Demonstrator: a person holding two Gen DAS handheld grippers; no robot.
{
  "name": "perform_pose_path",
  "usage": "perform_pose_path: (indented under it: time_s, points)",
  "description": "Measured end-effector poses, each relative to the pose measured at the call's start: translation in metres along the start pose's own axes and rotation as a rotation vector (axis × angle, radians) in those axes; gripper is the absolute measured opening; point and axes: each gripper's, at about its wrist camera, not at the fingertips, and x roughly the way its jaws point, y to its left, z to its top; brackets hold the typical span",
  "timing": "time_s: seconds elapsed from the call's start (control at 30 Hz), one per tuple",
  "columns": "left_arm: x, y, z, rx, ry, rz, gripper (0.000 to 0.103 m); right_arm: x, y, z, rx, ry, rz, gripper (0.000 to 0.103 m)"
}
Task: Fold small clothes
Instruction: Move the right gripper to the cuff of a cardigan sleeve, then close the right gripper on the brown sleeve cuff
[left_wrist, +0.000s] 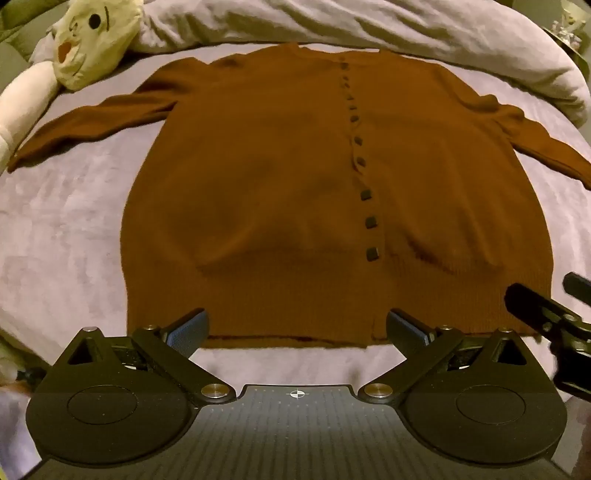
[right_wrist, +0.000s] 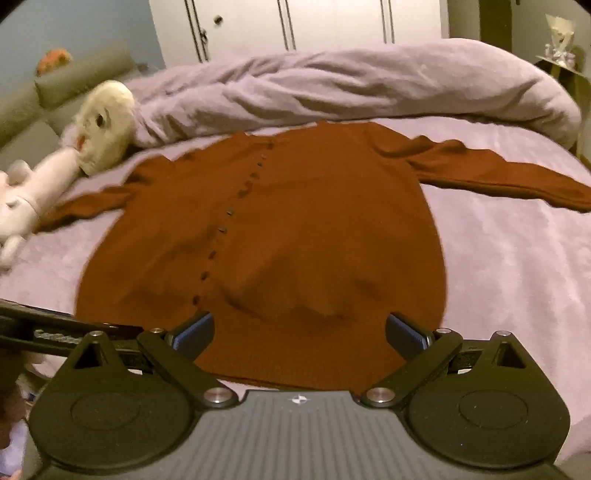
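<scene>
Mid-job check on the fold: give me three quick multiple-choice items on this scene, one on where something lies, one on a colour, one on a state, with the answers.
1. Where does the stuffed toy lie relative to the cardigan?
A. Near its hem
B. By its far left sleeve
C. On its buttons

2. What colour is the cardigan?
A. Rust brown
B. Navy
C. White

3. How do both grippers stand?
A. Shut on the hem
B. One open, one shut
C. Both open, holding nothing

Answers:
1 B: the stuffed toy sits beside the far left sleeve of the cardigan, on the bed.
2 A: the knit is rust brown in both views.
3 C: the left gripper and right gripper have their jaws spread wide over the hem, with no cloth pinched.
</scene>
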Motion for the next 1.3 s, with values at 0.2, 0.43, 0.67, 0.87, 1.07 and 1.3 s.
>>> perform_pose_path:
  time_s: [0.2,0.43,0.67,0.87,1.07,1.3]
  points:
    - [0.010,0.002,0.014,-0.039,0.025,0.004,0.103,0.013,-0.076,0.016,0.235,0.004,0.123,0.099]
    - [0.043,0.015,0.054,-0.099,0.012,0.086,0.103,0.007,-0.249,0.051,0.675,-0.268,-0.074,0.099]
    - [0.072,0.013,0.078,-0.122,0.033,0.156,0.103,0.020,-0.381,0.061,0.964,-0.379,-0.208,0.065]
    - [0.097,0.016,0.078,-0.155,0.091,0.114,0.103,0.037,-0.426,0.055,1.095,-0.381,-0.223,0.046]
    - [0.106,0.027,0.070,-0.228,0.141,0.039,0.103,0.051,-0.436,0.062,1.098,-0.398,-0.259,0.025]
    - [0.108,0.035,0.074,-0.271,0.141,-0.033,0.103,0.045,-0.435,0.074,1.038,-0.378,-0.309,0.006]
